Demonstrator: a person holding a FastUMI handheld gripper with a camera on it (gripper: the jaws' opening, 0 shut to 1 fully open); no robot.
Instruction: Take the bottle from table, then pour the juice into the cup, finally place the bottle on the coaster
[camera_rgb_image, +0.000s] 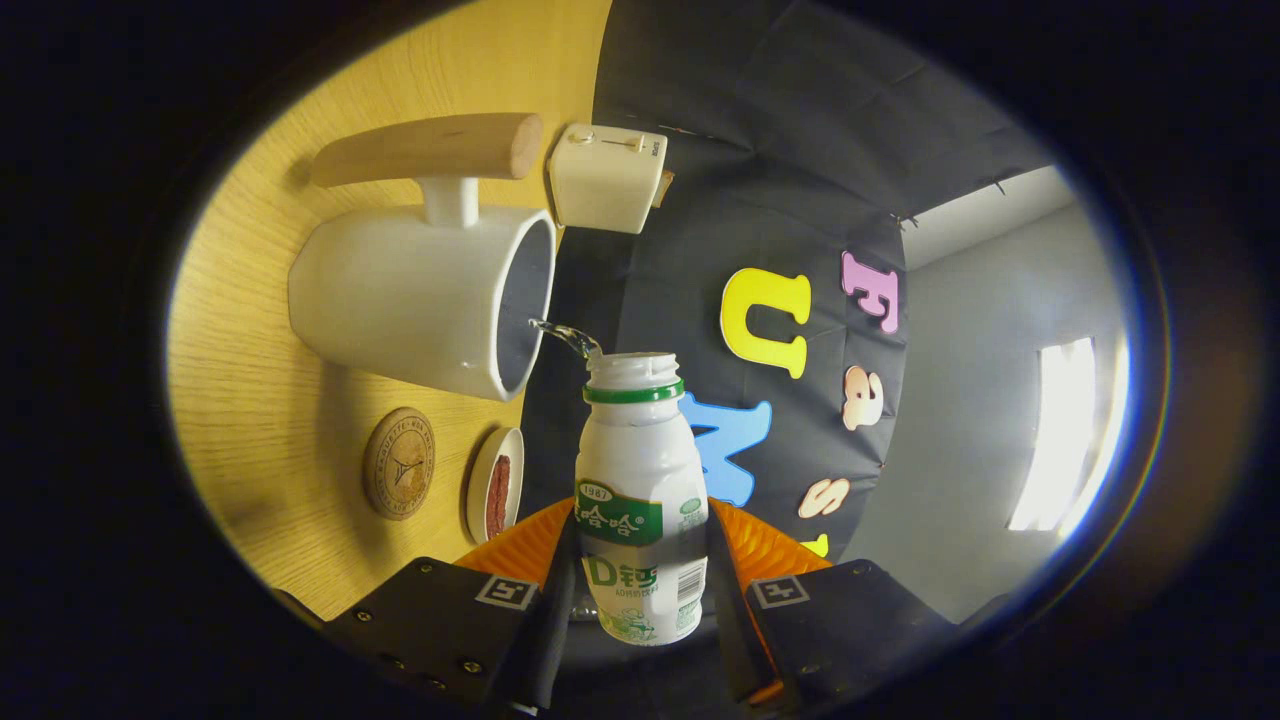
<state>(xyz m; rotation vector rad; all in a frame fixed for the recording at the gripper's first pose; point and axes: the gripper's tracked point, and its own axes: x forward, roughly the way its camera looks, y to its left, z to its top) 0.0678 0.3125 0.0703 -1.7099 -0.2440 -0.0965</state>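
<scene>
We cannot see the cup's (420, 300) inside past a dark mouth, so how much juice it holds is unknown to us. The bottle's (640, 500) base is cut off between the fingers (530, 640), and its label is too small to make out.

Starting from the left on the wooden bench (250, 400), we see a round coaster (399, 463), then a small dish (495, 483) with something reddish in it, seen edge-on. The white cup with a wooden handle (430, 148) lies beyond them, and a white boxy device (607, 177) sits past the cup.

The gripper (640, 625) is rolled sideways; its fingers pinch the open bottle at the lower body, one on each side. A thin stream of liquid (566, 336) arcs from the bottle's mouth toward the cup's rim.
</scene>
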